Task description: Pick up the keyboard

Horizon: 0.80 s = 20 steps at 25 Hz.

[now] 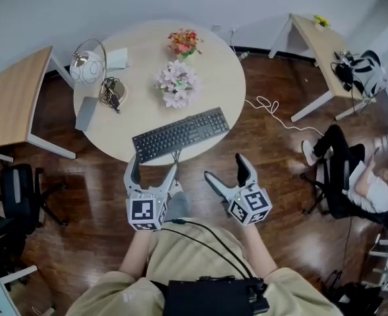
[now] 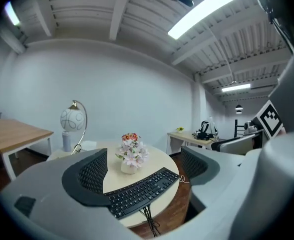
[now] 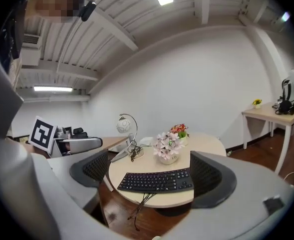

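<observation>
On the round table, near its front edge, the black keyboard lay untouched. I held my left gripper and right gripper just short of it, both spread wide and empty.

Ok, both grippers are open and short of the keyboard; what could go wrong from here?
The keyboard lies near the table edge, askew: a lopsided grab may tip it off. Its cable hangs over that edge and could snag the left gripper. Pushing too far risks the pale flowers behind it.
</observation>
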### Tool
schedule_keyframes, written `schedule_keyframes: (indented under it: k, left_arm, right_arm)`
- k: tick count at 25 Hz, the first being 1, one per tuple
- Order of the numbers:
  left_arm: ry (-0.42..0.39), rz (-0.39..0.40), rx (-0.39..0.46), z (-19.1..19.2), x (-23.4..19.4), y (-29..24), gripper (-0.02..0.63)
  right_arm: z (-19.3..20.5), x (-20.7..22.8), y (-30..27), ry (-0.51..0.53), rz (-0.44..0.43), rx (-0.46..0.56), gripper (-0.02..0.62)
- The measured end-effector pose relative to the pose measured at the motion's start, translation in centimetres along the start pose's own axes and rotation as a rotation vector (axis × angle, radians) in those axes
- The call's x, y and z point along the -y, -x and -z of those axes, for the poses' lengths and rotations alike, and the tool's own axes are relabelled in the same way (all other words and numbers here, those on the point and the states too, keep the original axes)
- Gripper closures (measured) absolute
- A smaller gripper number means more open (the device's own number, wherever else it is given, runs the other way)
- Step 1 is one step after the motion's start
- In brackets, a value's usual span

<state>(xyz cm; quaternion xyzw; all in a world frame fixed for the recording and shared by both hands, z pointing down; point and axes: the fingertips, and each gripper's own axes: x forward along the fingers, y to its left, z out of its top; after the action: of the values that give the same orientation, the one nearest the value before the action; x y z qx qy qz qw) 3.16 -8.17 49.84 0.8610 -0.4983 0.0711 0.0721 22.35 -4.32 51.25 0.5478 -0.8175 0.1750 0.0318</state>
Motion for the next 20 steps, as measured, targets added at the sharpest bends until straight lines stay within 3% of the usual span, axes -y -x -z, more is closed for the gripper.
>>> schedule_keyframes:
  k: [3, 6, 8, 11, 15, 20]
  left_arm:
    - [0.140, -0.017, -0.086, 2.7, -4.0, -3.7, 0.184]
    - [0.324, -0.019, -0.225, 7.8, -7.6, -6.1, 0.192]
    - [0.452, -0.011, -0.318, 11.2, -9.4, -6.9, 0.216]
    - [0.600, 0.031, -0.444, 15.3, -10.6, -7.1, 0.231]
    - [0.718, 0.085, -0.565, 19.2, -12.1, -7.6, 0.238]
    - [0.760, 0.082, -0.613, 21.1, -13.6, -8.0, 0.300]
  right_arm:
    - [0.2, 1.3, -5.8, -0.094, -0.107, -0.073, 0.077]
    - [2.5, 2.7, -10.3, -0.289, -0.236, -0.177, 0.086]
    - [4.6, 5.1, -12.3, -0.404, -0.254, -0.235, 0.087]
    - [8.2, 9.7, -14.1, -0.469, -0.257, -0.353, 0.087]
    - [11.0, 15.5, -16.5, -0.556, -0.289, -0.503, 0.089]
    - [13.0, 21.5, -19.0, -0.747, -0.331, -0.619, 0.094]
